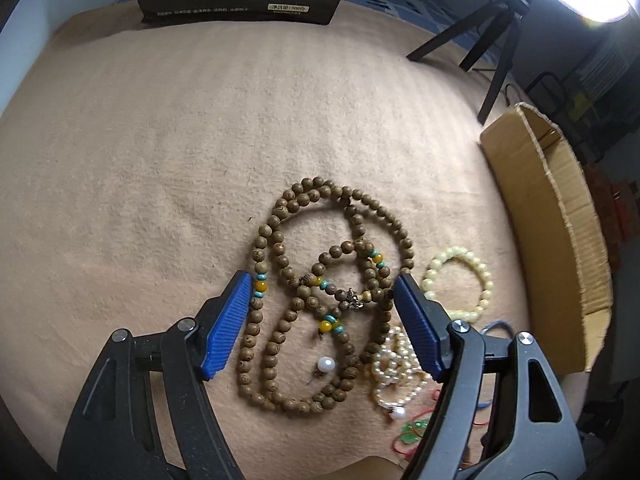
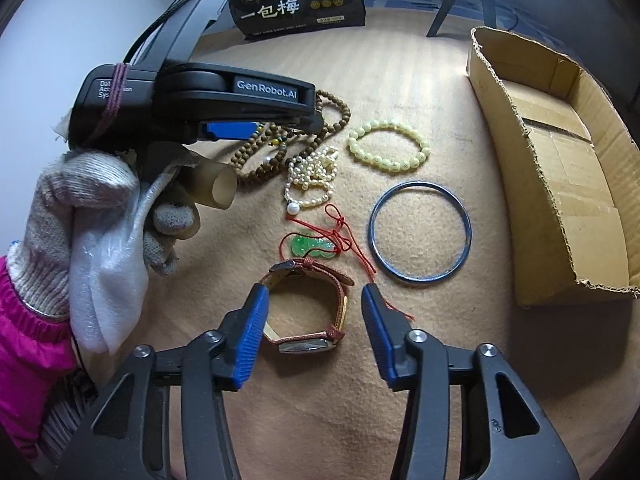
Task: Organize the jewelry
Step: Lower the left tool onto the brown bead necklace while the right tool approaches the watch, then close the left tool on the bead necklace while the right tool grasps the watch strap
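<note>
My left gripper (image 1: 320, 316) gapes wide, holding nothing, over the wooden bead necklace (image 1: 324, 292) on the cloth (image 1: 160, 160) | my right gripper (image 2: 314, 334) wide open, empty, straddling the watch (image 2: 316, 308), possibly touching | cardboard box (image 2: 560, 168) well right.

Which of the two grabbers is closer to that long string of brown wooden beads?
Left. The left gripper hangs open right over the brown wooden beads, its fingers straddling the loops. The right gripper is open around the watch, farther off.
</note>
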Demonstrator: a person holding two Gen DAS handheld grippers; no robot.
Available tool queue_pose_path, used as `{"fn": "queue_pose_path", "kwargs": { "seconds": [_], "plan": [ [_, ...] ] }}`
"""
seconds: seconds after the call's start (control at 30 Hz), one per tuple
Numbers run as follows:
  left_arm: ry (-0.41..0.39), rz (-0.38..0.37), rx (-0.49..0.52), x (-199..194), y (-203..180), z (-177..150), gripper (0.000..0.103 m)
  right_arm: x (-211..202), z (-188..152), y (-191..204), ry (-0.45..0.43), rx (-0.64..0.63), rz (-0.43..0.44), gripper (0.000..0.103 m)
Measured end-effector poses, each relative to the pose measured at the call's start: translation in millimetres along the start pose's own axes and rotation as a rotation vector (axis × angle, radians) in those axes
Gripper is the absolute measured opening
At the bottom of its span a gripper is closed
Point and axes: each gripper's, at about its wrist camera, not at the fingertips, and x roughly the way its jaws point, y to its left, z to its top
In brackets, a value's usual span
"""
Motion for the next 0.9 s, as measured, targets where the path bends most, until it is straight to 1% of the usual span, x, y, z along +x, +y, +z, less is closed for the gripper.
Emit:
{"fn": "queue_pose_path", "kwargs": {
  "seconds": [0.1,0.17,0.23,0.27,0.3,0.33,0.37,0.43,0.47,0.5,0.53,0.63,0.77,0.9],
  "plan": [
    [-0.013,0.01,-0.012,1.3,-3.0,1.5,0.075,2.5,0.6,-0.1,0.006,0.0,0.0,0.04],
    [-0.023,0.008,-0.007,1.7,-5.1,1.0,0.068,3.6,0.9,0.0,0.009,-0.002,-0.001,0.037],
    [-0.028,-0.004,-0.001,2.1,-7.5,0.3,0.052,5.3,0.7,0.9,0.016,-0.004,-0.003,0.033],
    [-0.03,-0.009,-0.001,2.4,-7.8,0.5,0.047,6.9,1.1,1.2,0.022,-0.006,-0.005,0.032],
    [-0.03,-0.012,-0.005,3.1,-7.3,0.8,0.037,8.8,1.7,1.7,0.027,-0.007,-0.008,0.031],
    [-0.029,-0.025,-0.013,4.5,-5.9,1.4,0.031,10.6,2.4,2.2,0.029,-0.01,-0.014,0.03],
    [-0.031,-0.035,-0.024,4.6,-3.8,1.2,0.028,12.8,3.3,2.9,0.032,-0.016,-0.022,0.03],
    [-0.034,-0.056,-0.041,4.4,0.3,1.6,0.022,16.1,3.9,3.1,0.04,-0.024,-0.038,0.025],
    [-0.038,-0.056,-0.046,4.1,1.8,2.1,0.016,17.8,4.4,2.6,0.043,-0.026,-0.045,0.023],
    [-0.038,-0.053,-0.048,4.2,3.2,2.5,0.007,19.5,4.7,1.7,0.047,-0.026,-0.053,0.018],
    [-0.036,-0.062,-0.057,4.1,6.2,2.9,0.007,20.8,4.9,0.4,0.051,-0.021,-0.059,0.012],
    [-0.034,-0.092,-0.091,3.0,12.6,5.0,0.005,23.8,10.1,-7.4,0.05,0.001,-0.048,0.006],
    [-0.044,-0.113,-0.108,-4.7,18.4,5.5,0.004,19.3,11.7,-10.1,0.034,0.005,-0.038,0.006],
    [-0.078,-0.13,-0.114,-22.7,23.4,4.4,0.004,7.9,9.1,-13.3,-0.004,-0.005,-0.034,0.006]
  ]
}}
